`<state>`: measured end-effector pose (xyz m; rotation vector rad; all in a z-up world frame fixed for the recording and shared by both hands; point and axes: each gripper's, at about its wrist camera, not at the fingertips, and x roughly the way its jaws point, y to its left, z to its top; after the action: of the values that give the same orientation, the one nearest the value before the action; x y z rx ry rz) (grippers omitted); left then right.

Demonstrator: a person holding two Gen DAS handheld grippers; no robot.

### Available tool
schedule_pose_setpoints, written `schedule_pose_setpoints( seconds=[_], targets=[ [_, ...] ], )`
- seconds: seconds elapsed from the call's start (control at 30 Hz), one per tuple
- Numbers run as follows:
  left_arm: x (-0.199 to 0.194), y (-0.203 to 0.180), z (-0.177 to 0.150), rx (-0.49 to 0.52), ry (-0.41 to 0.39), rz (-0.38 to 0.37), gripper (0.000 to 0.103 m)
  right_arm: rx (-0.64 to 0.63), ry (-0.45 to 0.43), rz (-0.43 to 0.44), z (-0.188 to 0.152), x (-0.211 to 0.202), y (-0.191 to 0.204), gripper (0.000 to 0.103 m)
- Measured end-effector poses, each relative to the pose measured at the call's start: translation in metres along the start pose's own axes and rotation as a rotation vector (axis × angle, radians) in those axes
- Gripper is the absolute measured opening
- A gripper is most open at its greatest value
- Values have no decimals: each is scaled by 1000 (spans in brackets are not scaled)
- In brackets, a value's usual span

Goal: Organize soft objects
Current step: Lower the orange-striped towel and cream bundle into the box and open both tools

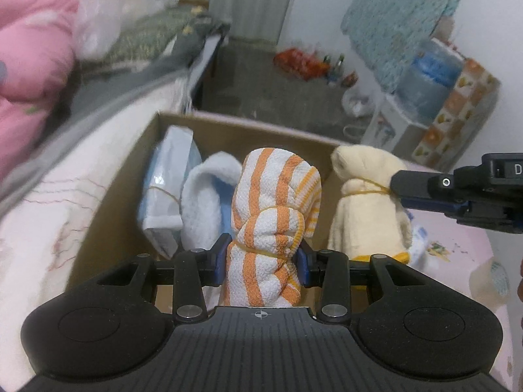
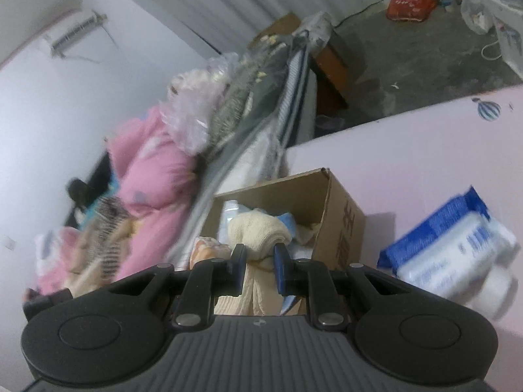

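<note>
My left gripper (image 1: 263,258) is shut on an orange-and-white striped towel roll (image 1: 274,209) tied with a rubber band, held over the open cardboard box (image 1: 108,202). My right gripper (image 2: 260,261) is shut on a cream towel roll (image 2: 258,235), also rubber-banded, at the box's right edge; that roll (image 1: 369,196) and the right gripper's fingers (image 1: 421,184) show in the left wrist view. Inside the box lie a white-and-blue towel (image 1: 209,196) and a pale blue plastic packet (image 1: 170,176).
The box (image 2: 340,219) stands on a pink sheet (image 2: 425,137) beside a bed piled with pink bedding (image 2: 153,170). A blue-and-white packet (image 2: 451,248) lies right of the box. A water jug (image 1: 425,78) and a red bag (image 1: 300,60) are across the floor.
</note>
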<state>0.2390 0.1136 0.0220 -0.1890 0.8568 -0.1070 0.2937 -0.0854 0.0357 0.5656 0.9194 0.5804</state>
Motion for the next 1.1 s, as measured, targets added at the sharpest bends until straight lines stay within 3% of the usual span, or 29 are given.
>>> schedule_pose_setpoints(
  seconds=[0.23,0.5,0.73,0.8,0.93,1.1],
  targets=[
    [45,10,14,-54,79,-10,39,-82,65,-148,14,47,9,3],
    [68,7,20,-45,101,-8,40,-149,91,-239,25,74,15,2],
    [83,6,25,-37,104,22,40,-165,85,-251,30,86,16,2],
    [84,5,25,-26,88,25,44,-161,89,-244,30,87,15,2],
    [81,5,27,-30,66,3,61,-158,85,-224,31,84,13,2],
    [74,2,28,-30,47,4,62,-152,59,-192,32,74,16,3]
  ],
)
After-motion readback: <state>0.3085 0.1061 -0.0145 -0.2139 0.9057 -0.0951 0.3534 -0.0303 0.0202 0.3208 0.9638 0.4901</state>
